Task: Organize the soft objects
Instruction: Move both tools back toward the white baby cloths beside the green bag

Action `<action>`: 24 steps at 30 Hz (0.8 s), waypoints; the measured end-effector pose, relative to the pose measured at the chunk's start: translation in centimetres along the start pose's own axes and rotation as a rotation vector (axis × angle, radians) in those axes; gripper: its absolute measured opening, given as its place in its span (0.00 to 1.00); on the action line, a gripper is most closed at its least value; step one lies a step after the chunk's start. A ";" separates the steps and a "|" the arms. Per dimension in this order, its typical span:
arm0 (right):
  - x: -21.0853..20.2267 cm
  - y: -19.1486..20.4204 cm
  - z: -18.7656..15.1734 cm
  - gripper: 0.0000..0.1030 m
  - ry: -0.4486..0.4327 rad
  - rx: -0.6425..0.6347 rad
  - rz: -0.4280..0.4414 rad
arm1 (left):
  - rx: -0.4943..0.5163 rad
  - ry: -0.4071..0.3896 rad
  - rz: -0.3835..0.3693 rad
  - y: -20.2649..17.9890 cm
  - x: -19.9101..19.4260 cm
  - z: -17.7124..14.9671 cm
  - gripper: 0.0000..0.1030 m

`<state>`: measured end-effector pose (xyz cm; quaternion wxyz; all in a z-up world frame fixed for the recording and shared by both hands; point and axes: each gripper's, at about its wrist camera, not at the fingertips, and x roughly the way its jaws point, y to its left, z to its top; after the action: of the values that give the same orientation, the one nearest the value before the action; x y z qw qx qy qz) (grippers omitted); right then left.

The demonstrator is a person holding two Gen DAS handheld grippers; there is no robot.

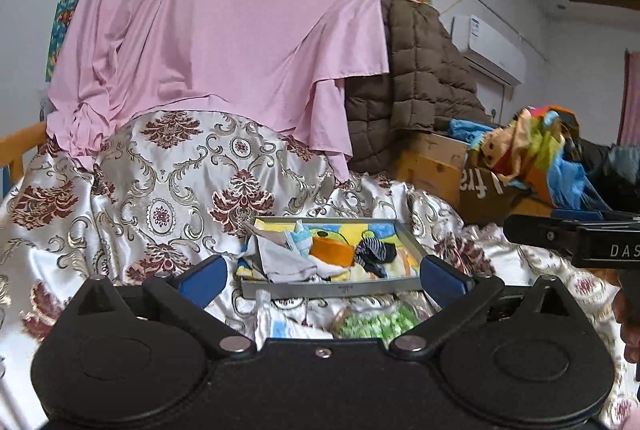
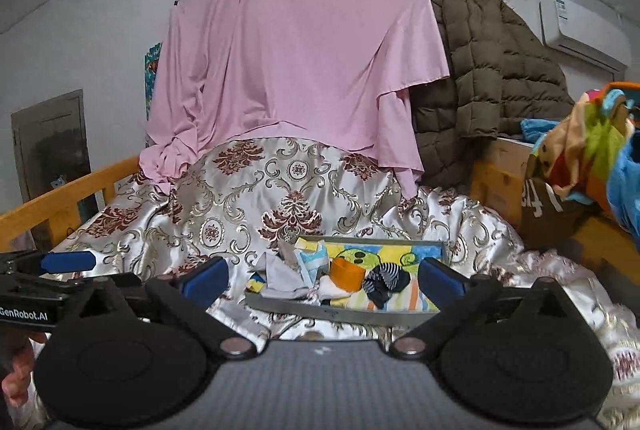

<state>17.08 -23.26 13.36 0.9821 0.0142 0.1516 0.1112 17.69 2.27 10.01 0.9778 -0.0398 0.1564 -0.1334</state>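
The left tongs (image 1: 322, 274) are wide open and hold nothing. The right tongs (image 2: 324, 280) are wide open too, and they are empty as well. Only the blue tips of each pair show; the black body hides the cloth right under them.

Just ahead of both tongs, between the blue tips, lies a flat gray tray (image 1: 332, 288) on a shiny bedspread (image 1: 172, 185) with dark red flowers. In the tray is a pile of small soft things: a gray cloth (image 1: 280, 260), an orange piece (image 1: 334, 250) and a striped black and white sock (image 1: 376, 254). Under them is a bright yellow and blue towel (image 1: 360, 230), mostly covered. The soft things are bunched up, so it is hard to say how many there are.

Closer than the tray, right by the left tongs, a green and white thing (image 1: 376, 324) peeks out. The tongs hide most of it, so I cannot tell what it is.

Behind the tray hangs a big pink sheet (image 1: 224, 29). It covers whatever is behind it. To the right of it hangs a brown puffy coat (image 1: 424, 69), and farther right a heap of bright cloth (image 1: 540, 145) sits on a box, cut off at the edge.

In the left view, the right tongs poke in from the right side, partly cut off. A bit of a hand (image 2: 18, 376) shows at the lower left of the right view.
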 end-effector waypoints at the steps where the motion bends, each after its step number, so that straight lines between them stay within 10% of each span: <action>1: -0.6 0.0 -0.6 1.00 0.001 0.005 -0.002 | 0.007 0.002 0.000 -0.2 -0.6 -0.4 0.99; 24: -4.3 0.4 -10.7 1.00 0.135 0.061 -0.073 | 0.017 0.153 0.078 -0.9 -3.8 -9.0 0.99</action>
<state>9.85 -23.91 4.47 0.9722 0.0312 0.2210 0.0713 11.18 2.09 2.71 0.9677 -0.0152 0.2311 -0.0990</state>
